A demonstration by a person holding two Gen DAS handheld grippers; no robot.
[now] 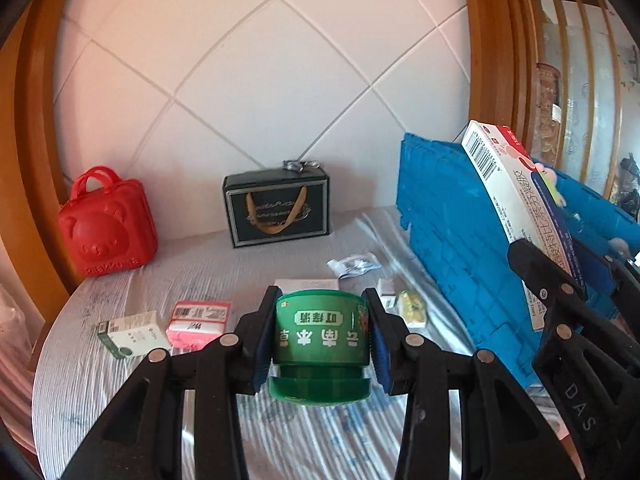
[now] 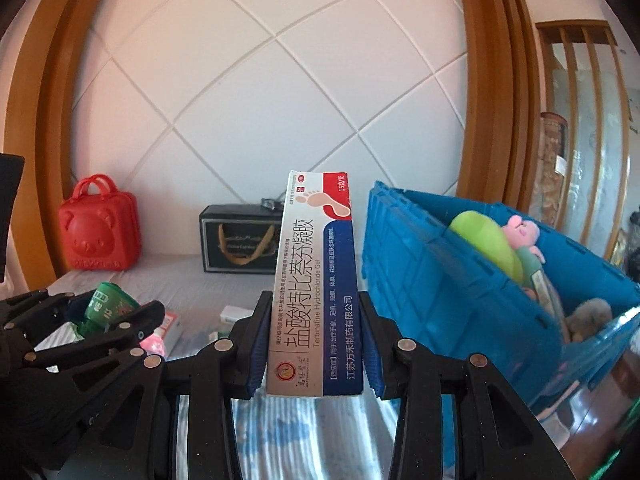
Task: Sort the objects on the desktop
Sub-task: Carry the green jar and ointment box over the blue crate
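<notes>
Left gripper (image 1: 320, 336) clamps green jar (image 1: 321, 338), rigid, slick plastic; right gripper (image 2: 313, 350) pinches ointment carton (image 2: 316, 280), light, crushable, probably bound for blue crate (image 2: 440, 280) at tabletop's right edge.

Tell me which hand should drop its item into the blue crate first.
Right. The right gripper holds the ointment box right beside the blue crate, while the left gripper with its green jar sits farther away.

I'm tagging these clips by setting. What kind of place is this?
Probably a room in a home, not a lab or shop: a padded white wall panel in a curved wooden frame, a red bear-faced case, and a blue crate holding plush toys.
</notes>
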